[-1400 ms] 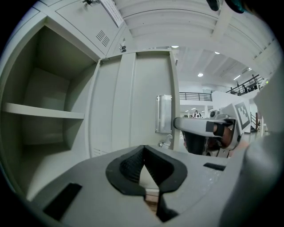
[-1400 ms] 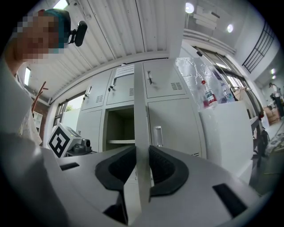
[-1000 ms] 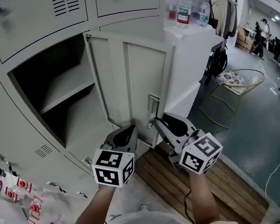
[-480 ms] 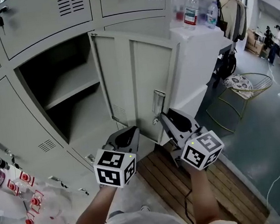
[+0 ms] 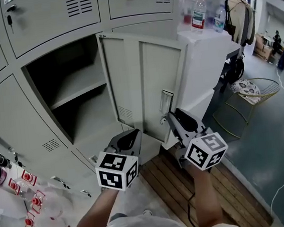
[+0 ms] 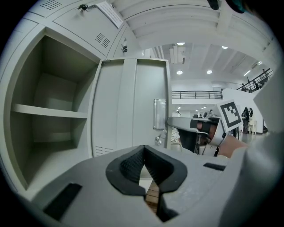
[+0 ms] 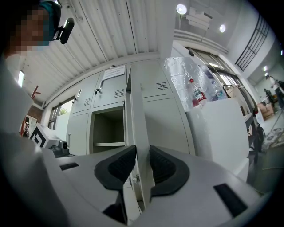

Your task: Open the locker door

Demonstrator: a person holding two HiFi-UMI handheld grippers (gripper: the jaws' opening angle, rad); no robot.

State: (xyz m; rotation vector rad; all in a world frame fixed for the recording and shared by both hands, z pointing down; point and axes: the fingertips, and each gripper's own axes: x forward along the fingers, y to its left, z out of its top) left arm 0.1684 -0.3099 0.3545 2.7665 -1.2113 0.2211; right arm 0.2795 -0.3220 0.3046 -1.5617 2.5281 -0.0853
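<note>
The grey locker door (image 5: 148, 79) stands swung out from its open compartment (image 5: 76, 89), with a metal latch (image 5: 166, 102) near its free edge. My right gripper (image 5: 171, 116) holds that free edge just below the latch. In the right gripper view the door (image 7: 137, 111) runs upright between the jaws of the right gripper (image 7: 143, 164). Those jaws have just been opening a little, and both pads still lie against the door. My left gripper (image 5: 134, 134) hangs to the left, shut and empty, its pads meeting in the left gripper view (image 6: 143, 159), facing the door (image 6: 128, 102).
Inside the compartment is one shelf (image 6: 49, 111). A white cabinet (image 5: 211, 53) with water bottles (image 5: 198, 10) stands right of the door. Beyond it is a wire chair (image 5: 253, 91). A wooden floor strip (image 5: 190, 191) runs underfoot. Clutter (image 5: 19, 194) sits at lower left.
The right gripper has shifted slightly rightward along with the door's free edge, and the door stands a little wider. The left gripper has stayed put.
</note>
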